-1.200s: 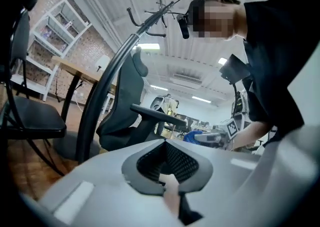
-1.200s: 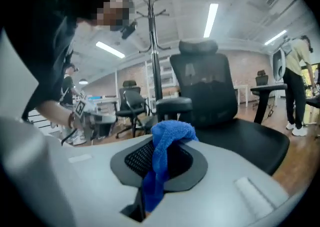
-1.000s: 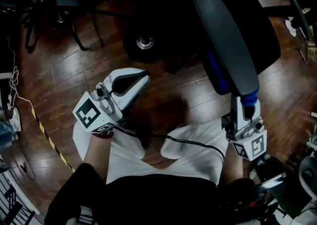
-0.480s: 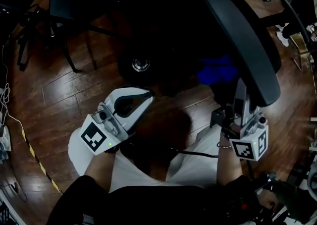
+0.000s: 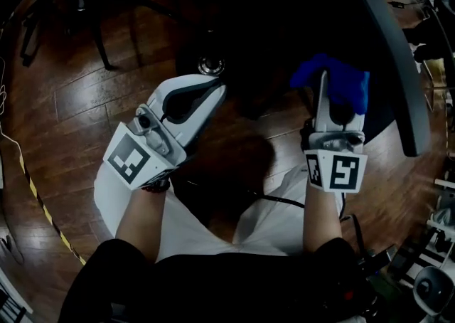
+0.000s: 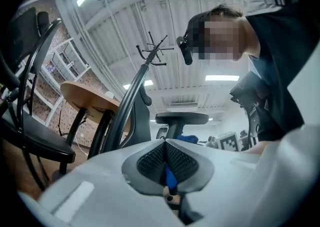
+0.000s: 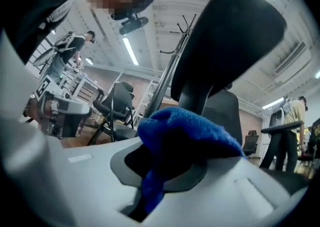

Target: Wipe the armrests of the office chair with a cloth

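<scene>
Within the last second the right gripper (image 5: 330, 102) has come away from the long, dark grey padded armrest (image 5: 395, 58) of the office chair. That armrest now stands to the right of the jaws and clear of them, where a second ago the jaws sat at its near end. The jaws stay clenched on the bunched blue terry cloth (image 5: 346, 78), which spills over their tips. I judge one wiping pass finished, or the cloth being carried to a new spot.

The right forearm reaches straight forward, jaws pointing away from the body and tilted upward.

The left gripper (image 5: 210, 94) angles forward and to the right over the brown wooden plank floor (image 5: 78, 94). Its jaws are pressed together, holding nothing I can identify.
</scene>
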`<state>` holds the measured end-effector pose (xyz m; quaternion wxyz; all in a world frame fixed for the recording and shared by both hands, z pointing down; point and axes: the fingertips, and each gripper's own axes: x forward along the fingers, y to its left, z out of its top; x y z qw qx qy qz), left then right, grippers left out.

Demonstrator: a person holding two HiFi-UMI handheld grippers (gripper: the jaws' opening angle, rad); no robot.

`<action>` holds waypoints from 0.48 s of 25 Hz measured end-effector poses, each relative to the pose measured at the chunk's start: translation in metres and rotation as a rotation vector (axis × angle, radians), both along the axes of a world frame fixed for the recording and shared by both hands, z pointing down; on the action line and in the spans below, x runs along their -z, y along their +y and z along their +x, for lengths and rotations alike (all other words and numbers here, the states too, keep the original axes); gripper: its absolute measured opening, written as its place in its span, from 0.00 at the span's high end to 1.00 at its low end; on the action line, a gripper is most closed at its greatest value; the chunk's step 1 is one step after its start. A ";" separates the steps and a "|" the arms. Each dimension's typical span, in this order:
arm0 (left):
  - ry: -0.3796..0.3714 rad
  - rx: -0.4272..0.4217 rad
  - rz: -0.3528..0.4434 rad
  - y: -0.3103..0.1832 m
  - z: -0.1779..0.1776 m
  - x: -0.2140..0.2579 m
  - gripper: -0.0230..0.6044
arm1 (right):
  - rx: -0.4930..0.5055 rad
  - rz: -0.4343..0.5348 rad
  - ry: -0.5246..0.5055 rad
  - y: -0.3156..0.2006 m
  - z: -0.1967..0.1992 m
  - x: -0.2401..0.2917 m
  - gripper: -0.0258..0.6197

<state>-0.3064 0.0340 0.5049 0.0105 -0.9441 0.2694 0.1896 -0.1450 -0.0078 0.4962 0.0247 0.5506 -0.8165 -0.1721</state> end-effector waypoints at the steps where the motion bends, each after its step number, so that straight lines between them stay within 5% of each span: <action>1: -0.002 -0.004 -0.001 -0.001 0.000 -0.002 0.96 | -0.015 -0.053 0.009 -0.007 -0.003 -0.020 0.90; 5: 0.045 -0.009 -0.033 -0.002 -0.006 -0.003 0.95 | -0.045 -0.190 0.086 -0.020 -0.016 -0.071 0.90; 12: 0.101 -0.009 -0.050 -0.005 -0.021 -0.005 0.96 | -0.194 0.236 0.078 0.015 0.001 0.062 0.90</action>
